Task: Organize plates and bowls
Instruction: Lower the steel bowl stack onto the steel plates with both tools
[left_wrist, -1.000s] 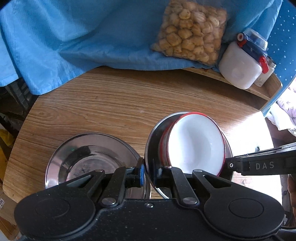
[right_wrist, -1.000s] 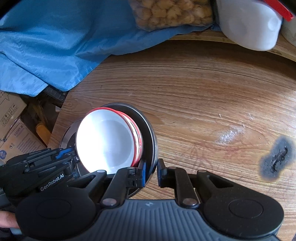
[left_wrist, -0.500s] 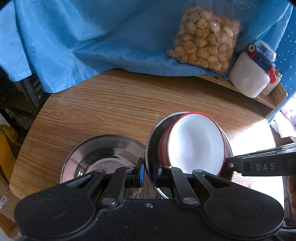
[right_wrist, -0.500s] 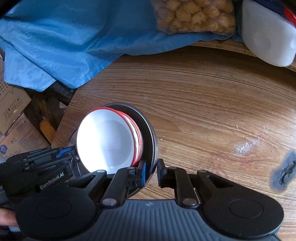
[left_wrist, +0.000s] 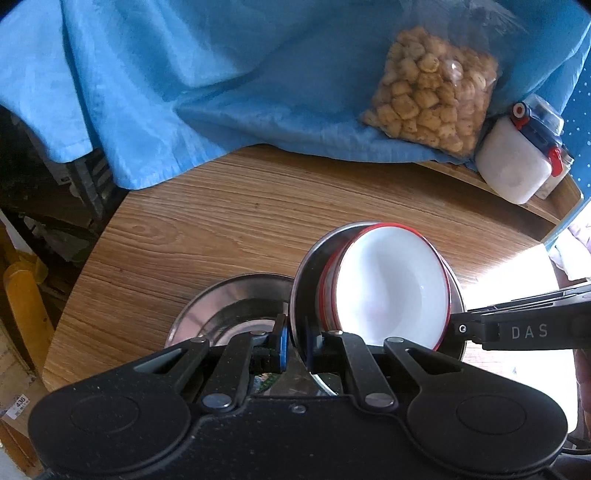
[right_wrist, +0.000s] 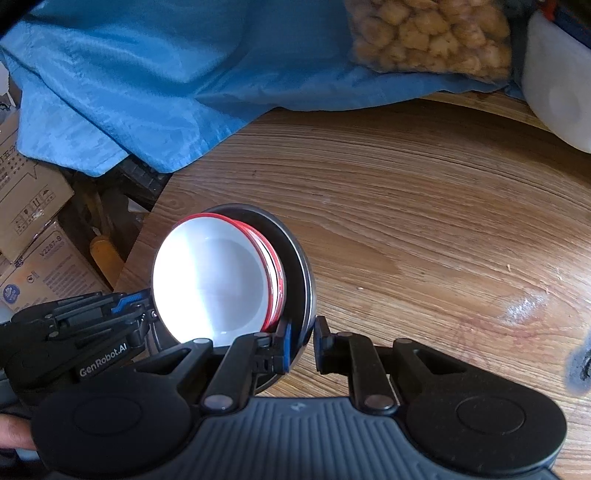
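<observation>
I hold both grippers clamped on the steel plate's (left_wrist: 301, 295) rim: left gripper (left_wrist: 293, 345) near edge, right gripper (right_wrist: 301, 345) opposite. White bowls (left_wrist: 391, 288) sit stacked inside, above the table (left_wrist: 240, 221), beside a steel bowl (left_wrist: 236, 306).

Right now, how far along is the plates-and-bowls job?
Done: the red-rimmed white bowls are nested in a steel plate.
In hand: left gripper and right gripper are each shut on that plate's rim from opposite sides, holding the stack clear of the wooden table.
Left: a second steel plate sits alone on the table by its near edge; the stack likely goes onto it.
</observation>
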